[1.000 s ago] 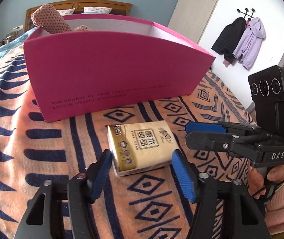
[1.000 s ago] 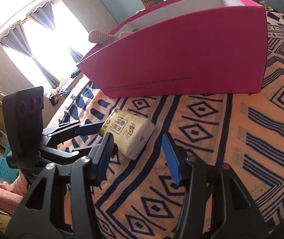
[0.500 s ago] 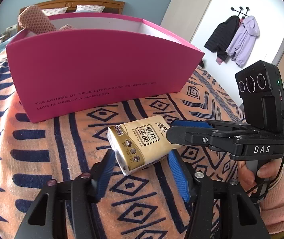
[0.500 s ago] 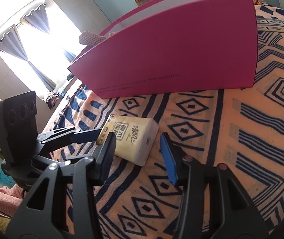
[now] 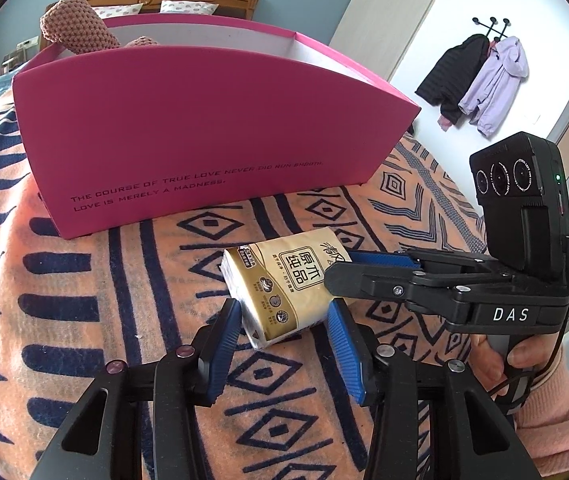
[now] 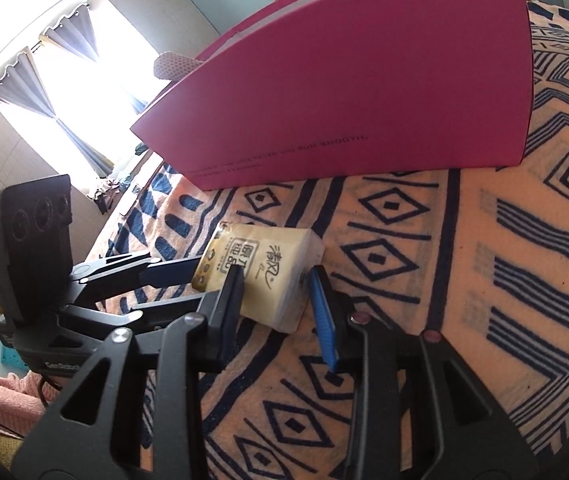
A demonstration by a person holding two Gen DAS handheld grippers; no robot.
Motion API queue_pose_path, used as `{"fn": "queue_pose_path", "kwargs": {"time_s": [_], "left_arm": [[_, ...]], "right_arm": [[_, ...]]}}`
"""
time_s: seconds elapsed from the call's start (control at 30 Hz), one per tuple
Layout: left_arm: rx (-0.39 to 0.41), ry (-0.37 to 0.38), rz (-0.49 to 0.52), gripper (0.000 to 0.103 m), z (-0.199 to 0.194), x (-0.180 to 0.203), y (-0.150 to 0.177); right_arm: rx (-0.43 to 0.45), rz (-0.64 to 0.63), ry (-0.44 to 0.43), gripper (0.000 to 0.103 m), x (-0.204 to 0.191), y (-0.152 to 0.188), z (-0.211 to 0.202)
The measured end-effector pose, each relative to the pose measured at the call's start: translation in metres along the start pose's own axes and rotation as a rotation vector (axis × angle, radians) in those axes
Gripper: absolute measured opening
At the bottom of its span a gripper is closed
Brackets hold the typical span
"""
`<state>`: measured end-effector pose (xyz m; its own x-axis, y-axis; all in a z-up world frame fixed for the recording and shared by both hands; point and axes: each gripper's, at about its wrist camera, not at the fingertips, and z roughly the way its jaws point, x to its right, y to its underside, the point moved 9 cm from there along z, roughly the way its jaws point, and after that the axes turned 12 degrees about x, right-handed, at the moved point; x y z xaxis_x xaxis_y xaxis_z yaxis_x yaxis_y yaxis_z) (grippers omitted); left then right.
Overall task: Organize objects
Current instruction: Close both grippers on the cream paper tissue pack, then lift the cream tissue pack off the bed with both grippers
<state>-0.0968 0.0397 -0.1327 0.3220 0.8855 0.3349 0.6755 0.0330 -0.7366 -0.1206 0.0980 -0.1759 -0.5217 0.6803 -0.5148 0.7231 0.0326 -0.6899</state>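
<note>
A gold tissue pack (image 5: 284, 280) lies on the patterned blanket in front of a big pink box (image 5: 188, 136). My left gripper (image 5: 284, 332) is open, its blue pads either side of the pack's near end without pressing it. My right gripper (image 6: 280, 292) is open and straddles the pack (image 6: 268, 268) from the other side; it shows in the left wrist view (image 5: 368, 270) reaching over the pack's right end. The left gripper shows in the right wrist view (image 6: 172, 276) beside the pack. The pink box (image 6: 364, 88) stands behind.
A pink knitted item (image 5: 76, 26) sticks out of the box at its left end. The orange and navy blanket (image 5: 84, 320) covers the bed. Jackets (image 5: 480, 80) hang on the far wall. A bright window with curtains (image 6: 64, 92) is on the left.
Both grippers have moved in on the tissue pack. The right gripper's fingers now straddle it and overlap its right end. The pack has turned slightly on the blanket.
</note>
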Motion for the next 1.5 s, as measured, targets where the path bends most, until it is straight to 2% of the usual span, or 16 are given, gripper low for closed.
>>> {"fn": "queue_pose_path", "kwargs": {"time_s": [0.5, 1.5], "left_arm": [[0.019, 0.004, 0.007, 0.046, 0.001, 0.011, -0.006], [0.078, 0.037, 0.069, 0.046, -0.014, 0.041, -0.026]], "right_arm": [[0.015, -0.014, 0.022, 0.037, 0.002, -0.002, -0.011], [0.114, -0.058, 0.040, 0.037, -0.009, -0.018, -0.050]]}}
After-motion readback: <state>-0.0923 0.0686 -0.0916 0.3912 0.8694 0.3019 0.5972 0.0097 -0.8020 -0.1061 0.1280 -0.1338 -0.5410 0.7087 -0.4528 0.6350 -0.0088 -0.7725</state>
